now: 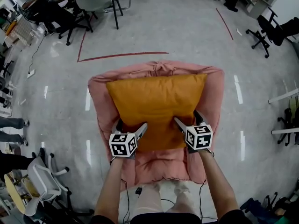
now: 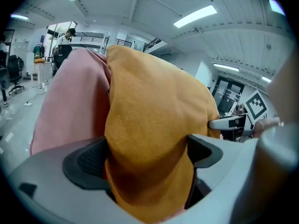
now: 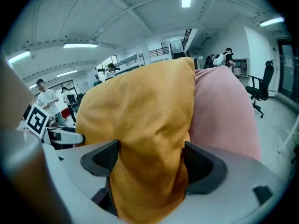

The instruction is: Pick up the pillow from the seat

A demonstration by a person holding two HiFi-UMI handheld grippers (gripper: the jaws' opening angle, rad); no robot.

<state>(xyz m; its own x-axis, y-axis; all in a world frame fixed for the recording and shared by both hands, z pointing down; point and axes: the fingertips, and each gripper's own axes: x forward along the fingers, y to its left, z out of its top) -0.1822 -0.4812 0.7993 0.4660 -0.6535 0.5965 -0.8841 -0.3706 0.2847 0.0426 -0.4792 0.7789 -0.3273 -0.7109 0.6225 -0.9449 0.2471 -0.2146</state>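
An orange pillow (image 1: 156,104) lies against the back of a pink padded seat (image 1: 212,94) in the head view. My left gripper (image 1: 130,126) clamps the pillow's near left edge, and my right gripper (image 1: 187,122) clamps its near right edge. In the left gripper view the orange pillow (image 2: 154,139) bulges between both dark pads (image 2: 86,162), with the pink seat (image 2: 70,106) to its left. In the right gripper view the pillow (image 3: 145,139) fills the gap between the pads (image 3: 105,158), and the pink seat (image 3: 224,113) rises on the right.
The seat stands on a glossy grey floor (image 1: 187,31) marked with red tape lines (image 1: 121,56). Office chairs (image 1: 98,1) stand at the back left, another (image 1: 271,29) at the back right, and a white chair (image 1: 42,181) at the near left.
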